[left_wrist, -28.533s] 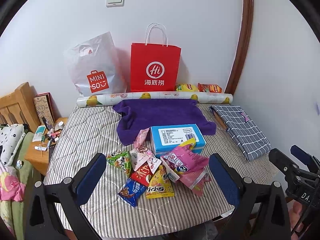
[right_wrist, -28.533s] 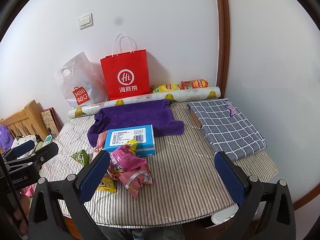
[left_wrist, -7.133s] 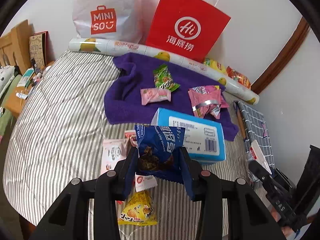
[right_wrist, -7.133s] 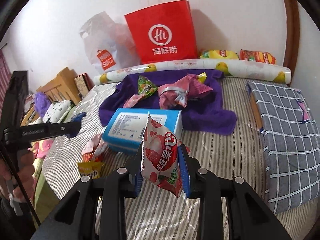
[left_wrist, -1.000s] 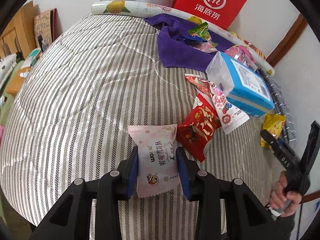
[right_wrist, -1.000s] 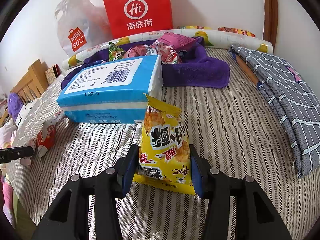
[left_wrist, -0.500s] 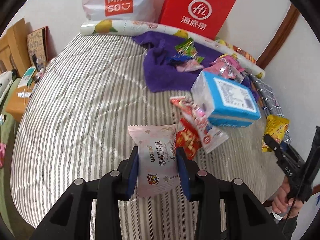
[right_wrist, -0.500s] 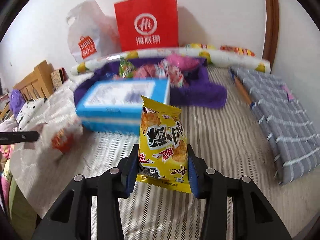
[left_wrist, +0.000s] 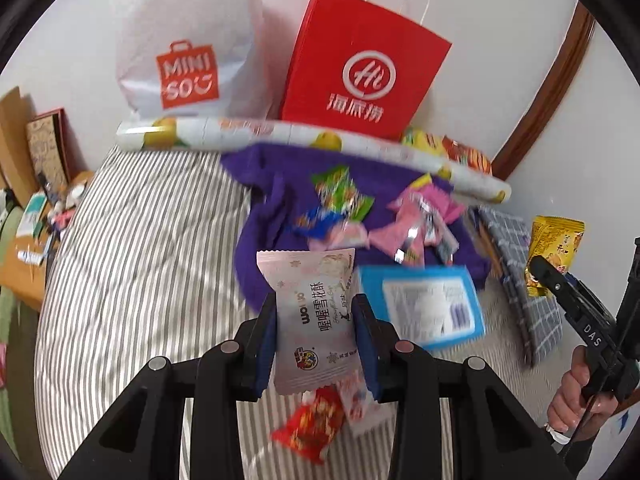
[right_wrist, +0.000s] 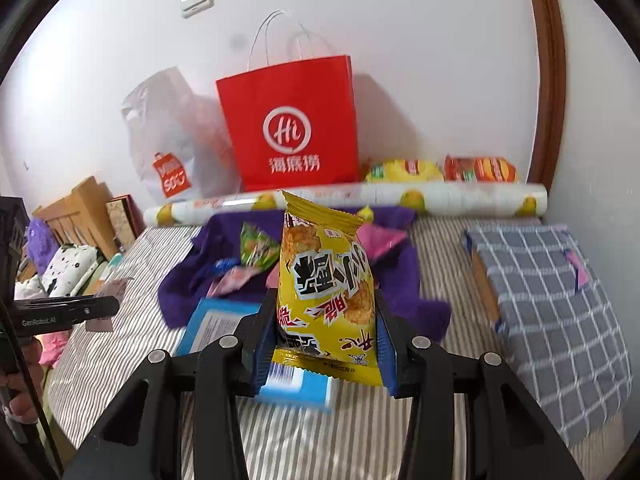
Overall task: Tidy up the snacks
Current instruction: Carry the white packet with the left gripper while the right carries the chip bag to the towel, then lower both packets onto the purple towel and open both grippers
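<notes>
My left gripper (left_wrist: 316,320) is shut on a pale pink snack packet (left_wrist: 310,280), held above the striped bed (left_wrist: 140,260). My right gripper (right_wrist: 324,332) is shut on a yellow snack bag (right_wrist: 326,280) that stands upright between its pads. Ahead of both lies a purple towel (left_wrist: 260,248) with several snacks on it: a green packet (left_wrist: 340,196), a blue one (left_wrist: 320,220) and pink ones (left_wrist: 420,220). A blue tissue box (left_wrist: 424,304) sits at the towel's near edge. A red packet (left_wrist: 312,428) and a white one (left_wrist: 360,404) lie on the bed below my left gripper.
Against the wall stand a red paper bag (right_wrist: 292,128) and a white plastic bag (left_wrist: 188,40), with a lemon-print roll (right_wrist: 440,200) in front and chip bags (right_wrist: 480,168) behind it. A grey checked cloth (right_wrist: 548,292) lies at the right. A wooden bedside table (left_wrist: 24,248) is at the left.
Both grippers have risen off the bed with their packets still held. Each view now looks more toward the towel and the bags at the wall.
</notes>
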Available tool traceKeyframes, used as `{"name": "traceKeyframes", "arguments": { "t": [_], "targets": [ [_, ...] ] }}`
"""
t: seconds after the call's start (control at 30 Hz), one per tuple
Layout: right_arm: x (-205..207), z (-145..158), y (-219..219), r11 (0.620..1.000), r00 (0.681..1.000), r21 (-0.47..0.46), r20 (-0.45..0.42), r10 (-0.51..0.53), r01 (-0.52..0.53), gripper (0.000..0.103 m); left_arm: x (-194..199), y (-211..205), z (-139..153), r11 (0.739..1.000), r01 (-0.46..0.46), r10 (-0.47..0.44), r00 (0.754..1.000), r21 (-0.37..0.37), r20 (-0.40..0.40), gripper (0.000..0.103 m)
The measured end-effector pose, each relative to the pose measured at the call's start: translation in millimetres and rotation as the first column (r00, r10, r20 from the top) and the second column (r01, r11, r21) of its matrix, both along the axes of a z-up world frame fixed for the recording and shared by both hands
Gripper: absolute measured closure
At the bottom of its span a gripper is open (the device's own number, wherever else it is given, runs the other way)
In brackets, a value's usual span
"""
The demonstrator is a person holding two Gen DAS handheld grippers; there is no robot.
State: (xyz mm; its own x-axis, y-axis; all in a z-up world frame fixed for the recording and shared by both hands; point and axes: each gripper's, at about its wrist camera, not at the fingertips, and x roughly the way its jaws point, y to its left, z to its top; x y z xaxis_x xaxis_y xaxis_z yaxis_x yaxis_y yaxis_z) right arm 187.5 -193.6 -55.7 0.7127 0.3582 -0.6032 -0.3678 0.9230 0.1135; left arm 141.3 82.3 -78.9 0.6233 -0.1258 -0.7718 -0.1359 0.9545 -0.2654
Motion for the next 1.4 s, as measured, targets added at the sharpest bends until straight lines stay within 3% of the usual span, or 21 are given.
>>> {"name": "traceKeyframes", "arguments": {
  "t": [0.2,0.57,0.77,1.03,1.4],
  "targets": [
    [48.2,-1.2,9.6,0.999,1.000,-0.038,0.007,-0.021,0.021,0.060,42.0,5.6,0.7,1.000,-0.008,0.009,1.000,-0.029,0.016,0.069],
    [130.9,-44.1,12.1,0.998,0.996,-0.051,-0.091,-0.025,0.020,0.060,103.3,8.8,-20.4,0.998,-0.020,0.021,1.000,-0.052,0.008,0.069],
    [142.1,-74.7,6.2,1.000,0.995,-0.021,-0.101,0.002,-0.004,0.060,132.4,7.8,-47.4,0.998,-0.027,0.026,0.999,-0.064,-0.019,0.069],
    [138.9,-90.4,11.9,0.994,0.995,-0.110,-0.096,-0.019,0.009,0.060,153.8,5.0,-79.1,0.998,-0.042,0.039,0.997,-0.046,-0.060,0.069],
    [134.9,-96.5,19.0,0.987,0.997,-0.159,-0.076,-0.032,0.020,0.059,155.3,4.8,-83.1,0.996,-0.041,0.037,0.998,-0.074,-0.059,0.069]
  ]
}}
